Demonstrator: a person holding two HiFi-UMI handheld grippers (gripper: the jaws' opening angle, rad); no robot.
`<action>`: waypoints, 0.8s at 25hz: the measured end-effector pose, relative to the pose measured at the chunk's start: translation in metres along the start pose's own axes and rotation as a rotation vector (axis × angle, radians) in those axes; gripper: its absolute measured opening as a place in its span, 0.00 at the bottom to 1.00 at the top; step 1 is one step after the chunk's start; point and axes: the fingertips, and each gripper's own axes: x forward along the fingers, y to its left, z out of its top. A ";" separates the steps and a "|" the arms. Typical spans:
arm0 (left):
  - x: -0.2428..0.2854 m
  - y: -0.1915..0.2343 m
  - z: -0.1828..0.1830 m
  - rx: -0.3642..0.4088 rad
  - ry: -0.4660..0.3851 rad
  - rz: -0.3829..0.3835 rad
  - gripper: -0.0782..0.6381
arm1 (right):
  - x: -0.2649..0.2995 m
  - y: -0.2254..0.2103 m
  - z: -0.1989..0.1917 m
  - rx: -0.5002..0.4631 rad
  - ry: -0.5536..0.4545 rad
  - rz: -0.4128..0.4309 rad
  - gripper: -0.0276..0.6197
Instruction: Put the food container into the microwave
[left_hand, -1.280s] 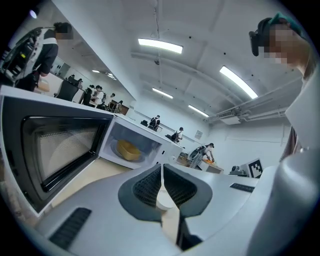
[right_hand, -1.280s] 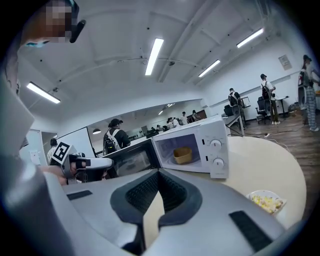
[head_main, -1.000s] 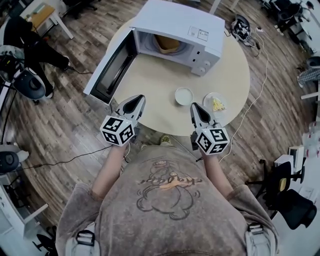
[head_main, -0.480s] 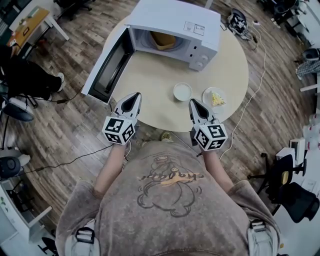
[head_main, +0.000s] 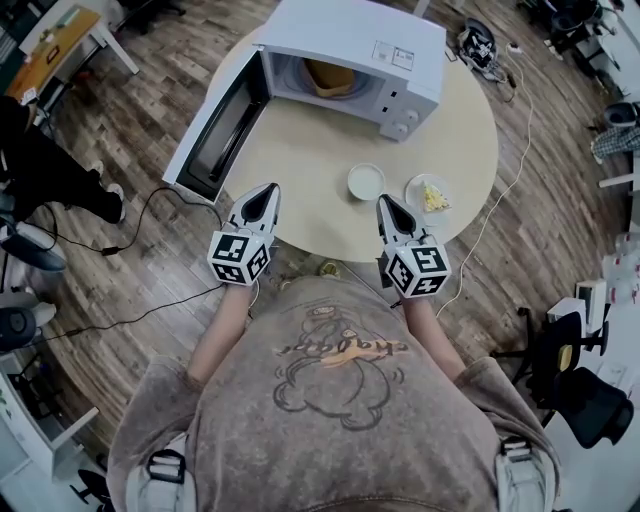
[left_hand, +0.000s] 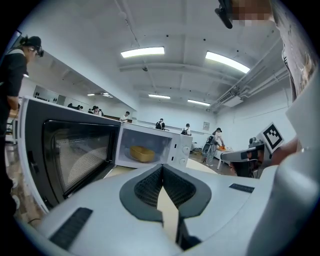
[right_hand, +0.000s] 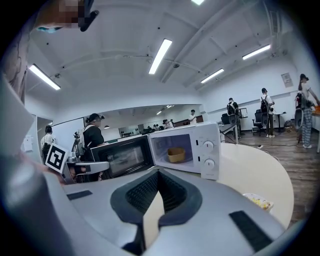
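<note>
The white microwave (head_main: 350, 55) stands at the far side of the round table (head_main: 300, 150), its door (head_main: 212, 135) swung open to the left. A tan food container (head_main: 330, 78) sits inside the cavity, and it also shows in the left gripper view (left_hand: 141, 153) and the right gripper view (right_hand: 175, 154). My left gripper (head_main: 269, 190) hovers at the table's near edge, its jaws shut and empty. My right gripper (head_main: 384, 202) is level with it to the right, also shut on nothing. Both point toward the microwave, well short of it.
A small white round dish (head_main: 366, 183) and a plate with yellow food (head_main: 430, 197) lie on the table just ahead of the right gripper. Cables run across the wooden floor at left (head_main: 130, 240). Office chairs (head_main: 575, 385) stand at right, and people stand in the room behind.
Both grippers stay almost where they were at the table's near edge. A person's legs on the floor at left have shifted.
</note>
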 end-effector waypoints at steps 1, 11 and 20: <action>0.000 0.001 0.000 -0.004 -0.002 0.003 0.15 | 0.001 -0.001 0.000 -0.003 -0.001 -0.002 0.05; -0.003 -0.005 0.010 -0.033 -0.037 0.013 0.15 | -0.004 -0.012 0.001 -0.014 -0.013 -0.048 0.04; -0.008 -0.007 0.014 -0.046 -0.051 0.028 0.15 | -0.009 -0.015 0.001 -0.028 -0.018 -0.069 0.04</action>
